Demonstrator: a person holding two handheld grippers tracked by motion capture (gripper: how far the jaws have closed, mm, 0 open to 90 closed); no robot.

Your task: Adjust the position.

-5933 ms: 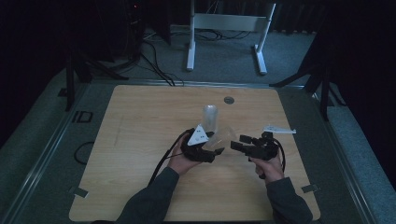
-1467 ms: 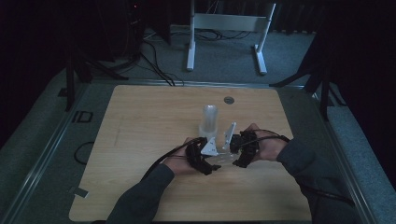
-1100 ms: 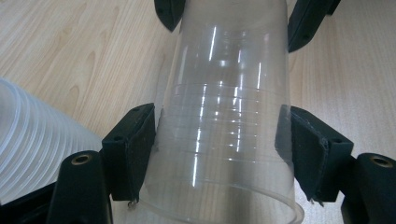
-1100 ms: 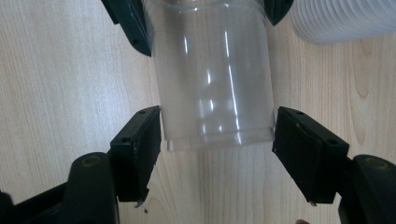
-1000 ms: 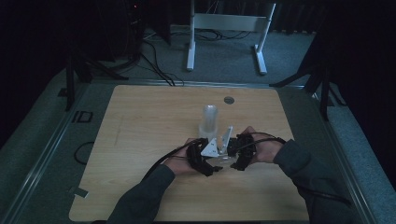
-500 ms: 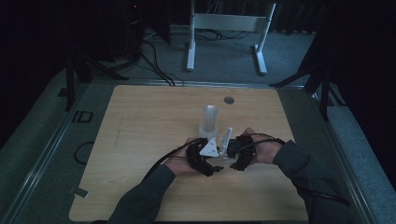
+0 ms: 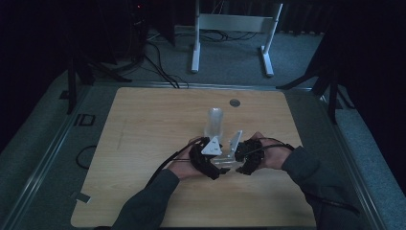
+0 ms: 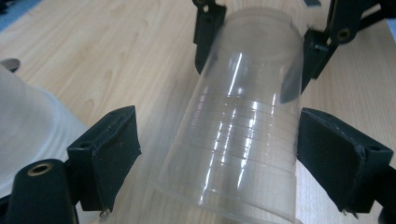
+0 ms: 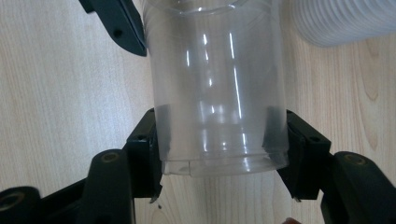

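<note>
**Clear cup passed to your right gripper**

Your two hands meet near the middle of the wooden surface (image 7: 143,139), just in front of the upright stack of frosted cups (image 7: 214,122). Between them, a clear plastic cup (image 8: 247,126) lies on its side above the wood.

Your right gripper (image 9: 222,147) is clenched on the cup's narrow base end: both black pads press against its wall, and the jaws have just been closing onto it.

Your left gripper (image 8: 219,158) is released. Its jaws have just been opening, and they now stand on either side of the cup's wide rim end with a gap at the left pad, so the cup sits between them without being pinched.

In the left gripper view, the frosted stack shows at the left edge, just beside the left jaw.
</note>
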